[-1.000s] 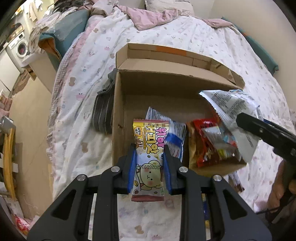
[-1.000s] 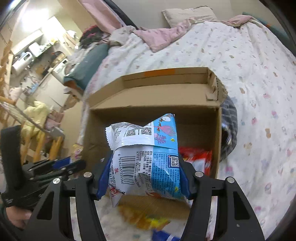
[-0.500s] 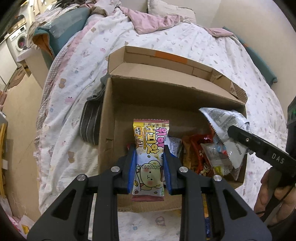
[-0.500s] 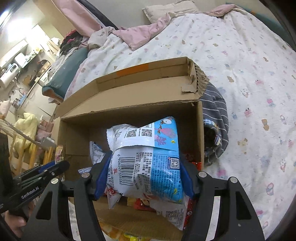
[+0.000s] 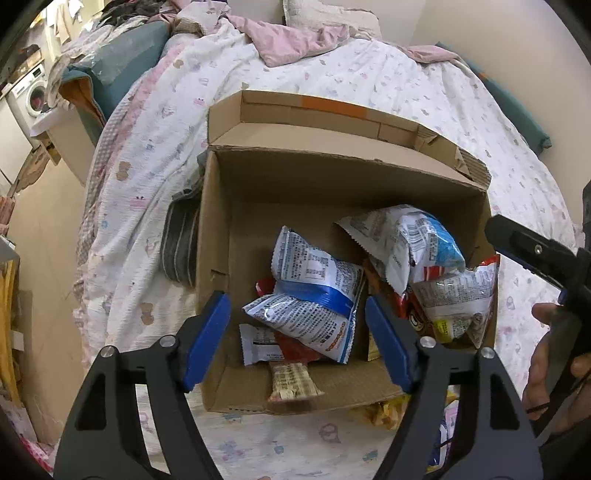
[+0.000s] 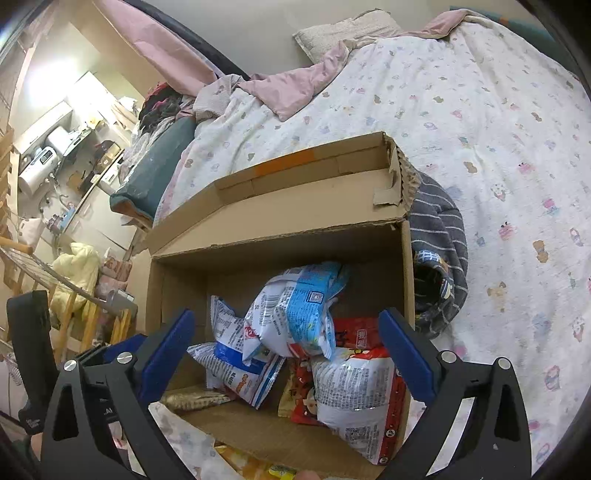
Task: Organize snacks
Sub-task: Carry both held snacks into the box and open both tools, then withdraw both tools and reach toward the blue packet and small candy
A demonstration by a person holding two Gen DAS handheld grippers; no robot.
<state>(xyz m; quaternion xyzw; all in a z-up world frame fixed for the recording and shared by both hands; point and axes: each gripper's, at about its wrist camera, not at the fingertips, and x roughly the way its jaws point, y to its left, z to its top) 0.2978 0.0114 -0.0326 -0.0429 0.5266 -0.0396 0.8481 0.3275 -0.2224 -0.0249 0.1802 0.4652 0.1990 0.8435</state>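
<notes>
Left claw (image 5: 297,339) and right claw (image 6: 282,350) spread wide, gripping nothing (2 empty); snack bags (image 5: 314,299) below in box (image 5: 332,184), possibly overlapping.

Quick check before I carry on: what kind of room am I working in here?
Most likely a bedroom in a small home. The cardboard box of snacks sits on a bed with a printed quilt and pillow; a washing machine stands nearby.

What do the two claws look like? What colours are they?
Both look alike. The left claw has a black frame with triangular cut-outs, silver bolt heads and blue pads on its fingers. The right claw is the same: black, silver bolts, blue pads. A bare hand holds its black handle.
</notes>
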